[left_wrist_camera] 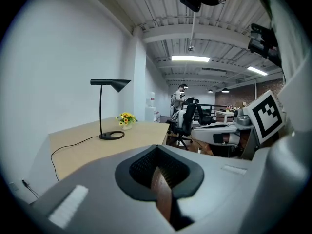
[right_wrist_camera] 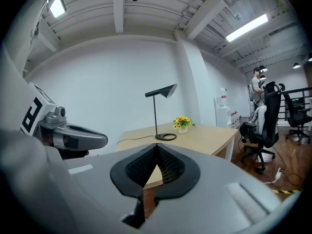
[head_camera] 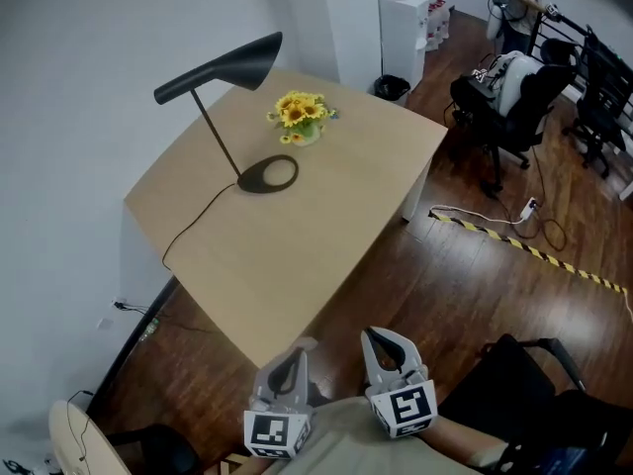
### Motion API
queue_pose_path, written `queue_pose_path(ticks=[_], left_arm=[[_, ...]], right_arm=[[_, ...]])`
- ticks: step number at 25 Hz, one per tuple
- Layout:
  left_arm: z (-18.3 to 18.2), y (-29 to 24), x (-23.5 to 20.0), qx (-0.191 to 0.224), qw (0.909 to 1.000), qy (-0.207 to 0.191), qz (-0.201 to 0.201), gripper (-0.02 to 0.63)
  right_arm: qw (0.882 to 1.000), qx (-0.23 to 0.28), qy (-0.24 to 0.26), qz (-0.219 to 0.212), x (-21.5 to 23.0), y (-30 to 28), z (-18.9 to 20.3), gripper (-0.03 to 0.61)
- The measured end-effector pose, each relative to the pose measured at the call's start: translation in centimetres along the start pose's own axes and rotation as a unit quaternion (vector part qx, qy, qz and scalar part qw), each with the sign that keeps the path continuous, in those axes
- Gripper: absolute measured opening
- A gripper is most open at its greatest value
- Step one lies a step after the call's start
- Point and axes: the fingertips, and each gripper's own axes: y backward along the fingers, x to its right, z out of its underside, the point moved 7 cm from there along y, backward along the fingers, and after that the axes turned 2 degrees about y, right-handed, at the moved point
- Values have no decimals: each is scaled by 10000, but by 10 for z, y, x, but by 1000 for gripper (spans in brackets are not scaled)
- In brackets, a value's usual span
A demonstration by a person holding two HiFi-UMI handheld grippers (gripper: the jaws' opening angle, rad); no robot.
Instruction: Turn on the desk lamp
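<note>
A black desk lamp (head_camera: pixel 218 132) stands on the back left of the light wooden table (head_camera: pixel 297 255), with its ring base (head_camera: pixel 267 174) near the middle and its cone shade (head_camera: pixel 232 67) unlit. Its black cord (head_camera: pixel 193 221) runs off the left edge. The lamp also shows far ahead in the left gripper view (left_wrist_camera: pixel 101 116) and the right gripper view (right_wrist_camera: pixel 156 116). My left gripper (head_camera: pixel 296 352) and right gripper (head_camera: pixel 381 338) hang side by side off the table's near corner, close to my body. Both are shut with nothing between the jaws (left_wrist_camera: pixel 157 150) (right_wrist_camera: pixel 157 147).
A small pot of yellow flowers (head_camera: pixel 300 115) sits just behind the lamp base. Right of the table are a black office chair (head_camera: pixel 504 107), a floor cable strip (head_camera: pixel 524 247) and a white water dispenser (head_camera: pixel 404 23). A person (head_camera: pixel 514 8) stands at the far back.
</note>
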Motion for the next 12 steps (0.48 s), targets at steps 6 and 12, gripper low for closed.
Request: queue_pose_path(ticks=[6,12], left_arm=[[-12,-18,13,26,9999,43,-152,0],[-16,-33,22,36,10000,8,27,0]], right_arm=[[9999,118,34,-51,21,2,-8,0],[10000,31,26,9,34,4,-4,0]])
